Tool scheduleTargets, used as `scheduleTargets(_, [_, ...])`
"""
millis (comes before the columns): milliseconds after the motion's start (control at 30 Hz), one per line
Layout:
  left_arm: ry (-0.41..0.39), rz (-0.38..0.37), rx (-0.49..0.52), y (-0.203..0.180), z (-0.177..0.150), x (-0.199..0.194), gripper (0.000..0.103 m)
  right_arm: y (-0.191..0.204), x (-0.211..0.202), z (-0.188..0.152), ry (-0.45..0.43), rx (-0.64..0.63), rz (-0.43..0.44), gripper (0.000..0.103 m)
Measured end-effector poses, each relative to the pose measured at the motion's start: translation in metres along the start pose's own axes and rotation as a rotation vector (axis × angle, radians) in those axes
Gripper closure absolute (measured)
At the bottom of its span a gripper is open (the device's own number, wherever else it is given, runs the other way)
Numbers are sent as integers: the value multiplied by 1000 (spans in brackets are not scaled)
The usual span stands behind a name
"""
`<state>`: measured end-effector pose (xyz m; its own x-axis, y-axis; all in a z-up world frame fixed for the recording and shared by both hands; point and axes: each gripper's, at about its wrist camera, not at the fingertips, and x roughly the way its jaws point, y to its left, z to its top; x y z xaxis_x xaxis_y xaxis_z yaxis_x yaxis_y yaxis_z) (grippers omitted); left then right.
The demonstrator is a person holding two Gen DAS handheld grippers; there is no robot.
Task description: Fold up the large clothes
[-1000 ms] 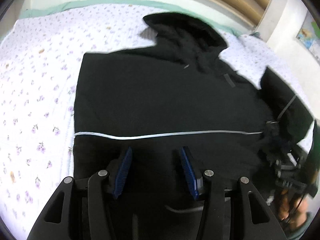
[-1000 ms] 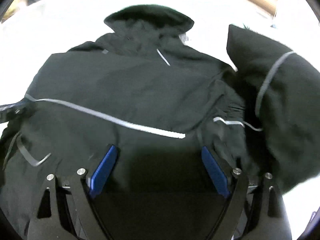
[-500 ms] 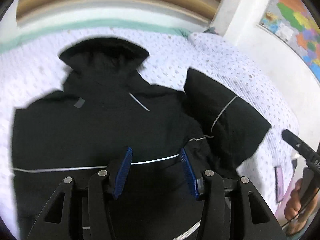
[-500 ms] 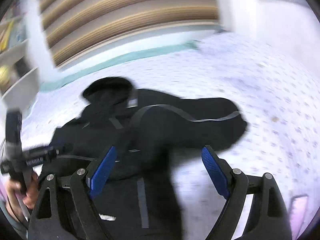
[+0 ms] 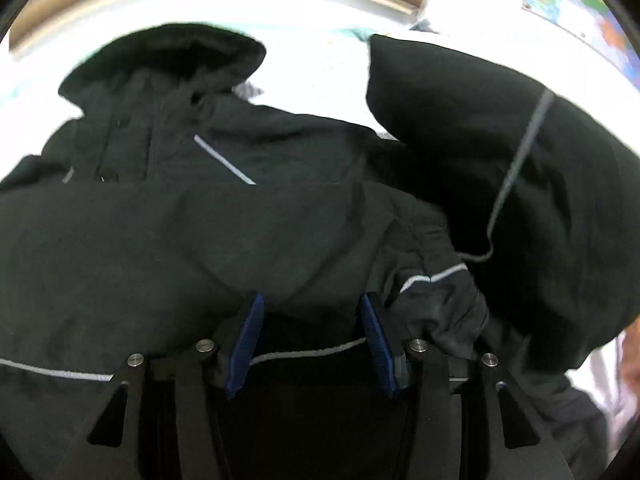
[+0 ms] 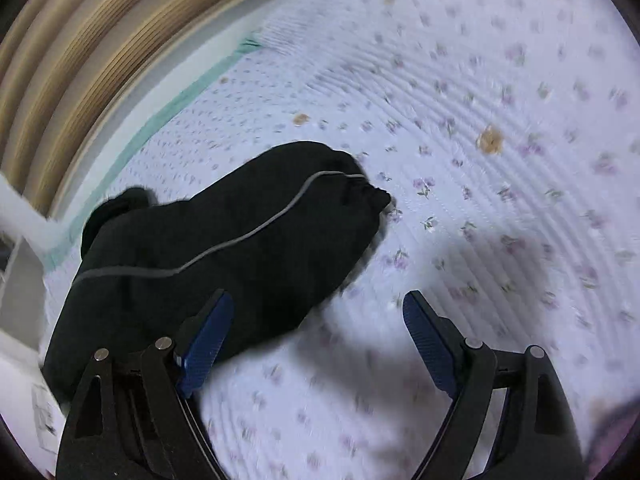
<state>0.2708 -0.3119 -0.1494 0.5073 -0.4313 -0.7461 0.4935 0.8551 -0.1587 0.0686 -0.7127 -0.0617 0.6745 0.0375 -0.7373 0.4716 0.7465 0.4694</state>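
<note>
A large black hooded jacket [image 5: 240, 232] with thin grey piping lies spread on a bed. Its hood [image 5: 168, 56] points away from me. One sleeve [image 5: 520, 184] sticks out to the right and also shows in the right wrist view [image 6: 224, 240]. My left gripper [image 5: 312, 332] is open, low over the jacket's body near the bunched fabric at the sleeve's base, with nothing between its blue pads. My right gripper [image 6: 316, 340] is wide open and empty, above the bedsheet just right of the sleeve.
The bed is covered by a white quilted sheet with small purple flowers [image 6: 480, 160], edged in green [image 6: 160, 120]. A wooden slatted headboard [image 6: 80, 40] stands at the far side. A coloured map [image 5: 580, 4] hangs on the right wall.
My left gripper swung right and dropped closer to the jacket near the sleeve's base. My right gripper swung right off the jacket body and now looks along the sleeve and bare sheet.
</note>
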Motion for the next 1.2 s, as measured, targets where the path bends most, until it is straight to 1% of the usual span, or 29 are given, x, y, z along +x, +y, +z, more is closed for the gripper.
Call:
scheduleTargets(67, [-12, 1, 3, -2, -3, 0, 51, -15, 19, 6, 24, 74, 58, 15])
scheduleTargets(133, [-21, -18, -10, 2, -4, 1, 51, -26, 37, 9, 46, 143, 121, 15])
scheduleTargets(233, [-34, -21, -8, 5, -7, 0, 51, -27, 49, 15, 18, 164, 165, 16])
scheduleTargets(300, [-40, -10, 3, 2, -7, 1, 51, -18, 58, 20, 8, 157, 214, 30])
scheduleTargets(367, [-41, -8, 5, 2, -7, 0, 51, -11, 67, 22, 16, 156, 241, 61])
scheduleTargets(400, [-41, -10, 4, 2, -9, -2, 51, -7, 69, 23, 8, 150, 231, 70])
scheduleTargets(433, [-40, -11, 4, 1, -10, -3, 51, -3, 68, 22, -2, 140, 215, 83])
scheduleTargets(467, [-38, -12, 3, 1, -10, -4, 51, 0, 63, 22, -19, 125, 210, 85])
scheduleTargets(533, [-34, -15, 1, 1, -7, -6, 51, 8, 43, 23, -78, 75, 157, 87])
scheduleTargets(600, [-37, -41, -19, 2, -3, -16, 53, 17, 10, 28, -148, -6, 74, 87])
scheduleTargets(633, [-59, -67, -32, 2, 1, -25, 53, 18, -7, 30, -181, -38, 35, 87])
scheduleTargets(700, [-101, -121, -46, 0, 11, -42, 53, 16, -54, 40, -277, -117, -83, 87])
scheduleTargets(733, [-110, -143, -49, -2, 16, -48, 53, 13, -67, 44, -305, -135, -120, 87])
scheduleTargets(767, [-112, -171, -51, -7, 23, -53, 53, 7, -90, 48, -349, -162, -189, 87])
scheduleTargets(833, [-94, -210, -54, -17, 32, -53, 53, -2, -115, 55, -383, -174, -258, 87])
scheduleTargets(900, [-58, -233, -55, -26, 35, -43, 53, -23, -139, 59, -414, -156, -347, 87])
scheduleTargets(933, [-25, -245, -50, -31, 34, -33, 53, -30, -143, 60, -419, -144, -368, 88])
scheduleTargets(967, [37, -244, -45, -38, 30, -16, 53, -40, -148, 61, -421, -123, -387, 88])
scheduleTargets(1000, [94, -229, -43, -42, 25, 1, 53, -51, -150, 62, -410, -98, -383, 88])
scheduleTargets(1033, [128, -209, -37, -45, 21, 12, 53, -62, -146, 61, -384, -65, -377, 88])
scheduleTargets(1100, [117, -178, -4, -50, 17, 17, 52, -68, -134, 58, -357, -47, -395, 88])
scheduleTargets(1167, [119, -176, 12, -52, 20, 10, 52, -69, -126, 54, -344, -50, -418, 88])
scheduleTargets(1200, [116, -181, 17, -51, 21, 6, 51, -69, -120, 55, -340, -47, -411, 88])
